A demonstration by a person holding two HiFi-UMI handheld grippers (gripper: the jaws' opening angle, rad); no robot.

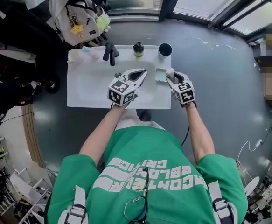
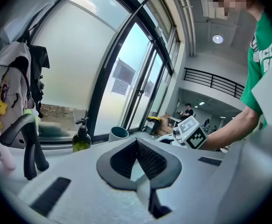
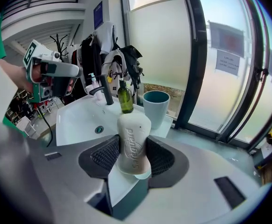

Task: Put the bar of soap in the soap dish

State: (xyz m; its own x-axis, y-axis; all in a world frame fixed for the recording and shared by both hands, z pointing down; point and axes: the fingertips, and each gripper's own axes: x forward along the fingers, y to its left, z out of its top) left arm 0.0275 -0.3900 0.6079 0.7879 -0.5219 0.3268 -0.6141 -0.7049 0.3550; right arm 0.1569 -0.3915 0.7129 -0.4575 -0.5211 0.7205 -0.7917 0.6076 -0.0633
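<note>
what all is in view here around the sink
sink: one, white, on the grey floor ahead of the person
faucet: one, black, back rim of the sink
soap bottle: one, green with a black pump, back rim, right of the faucet
cup: one, teal, back right corner
soap dish: one, pale, right rim of the sink
bar of soap: one, white, upright in the right tongs
backpack: one, white and grey, behind the sink at left
left tongs: tips together, empty, over the basin
right tongs: shut on the soap, by the dish
shirt: green, on the person
</note>
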